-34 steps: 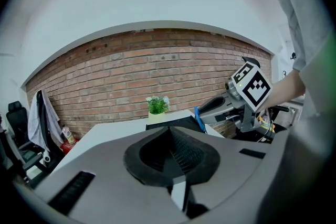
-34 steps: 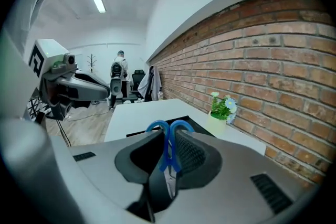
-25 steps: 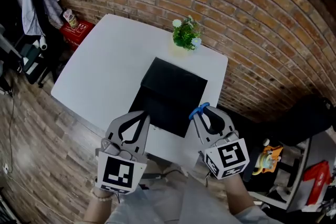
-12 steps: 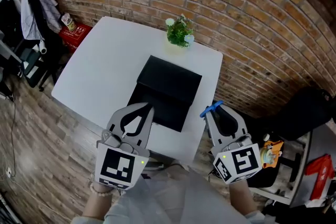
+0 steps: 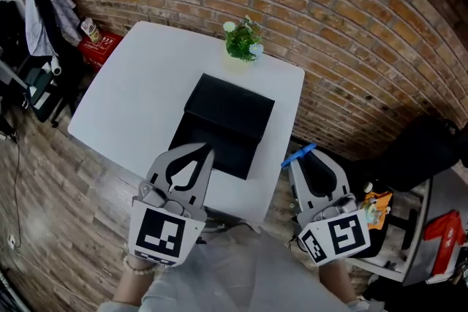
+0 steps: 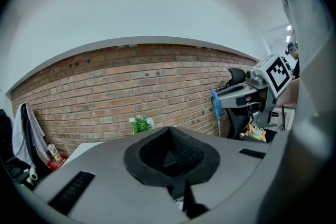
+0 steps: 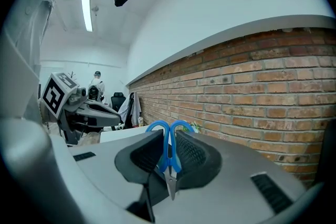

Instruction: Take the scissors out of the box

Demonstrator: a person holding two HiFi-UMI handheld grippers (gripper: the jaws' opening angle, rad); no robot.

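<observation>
The black box (image 5: 229, 110) lies open on the white table (image 5: 139, 91), its lid folded back toward the brick wall. My right gripper (image 5: 297, 157) is shut on the blue-handled scissors (image 5: 298, 154), held off the table's right front corner, away from the box. In the right gripper view the scissors (image 7: 169, 150) stand pinched between the pads, handles up and away. My left gripper (image 5: 208, 150) hovers at the box's front edge, shut with nothing in it; its pads (image 6: 181, 150) meet. The left gripper view also catches the scissors (image 6: 216, 104).
A small potted plant (image 5: 241, 40) stands at the table's far edge by the brick wall. A red crate (image 5: 101, 46) and hung clothes (image 5: 44, 11) are far left. A dark chair (image 5: 428, 157) and clutter sit right. A person (image 7: 95, 83) stands far off.
My right gripper has carried the scissors right and back, from above the box's front right corner to past the table's edge. The left gripper has barely moved.
</observation>
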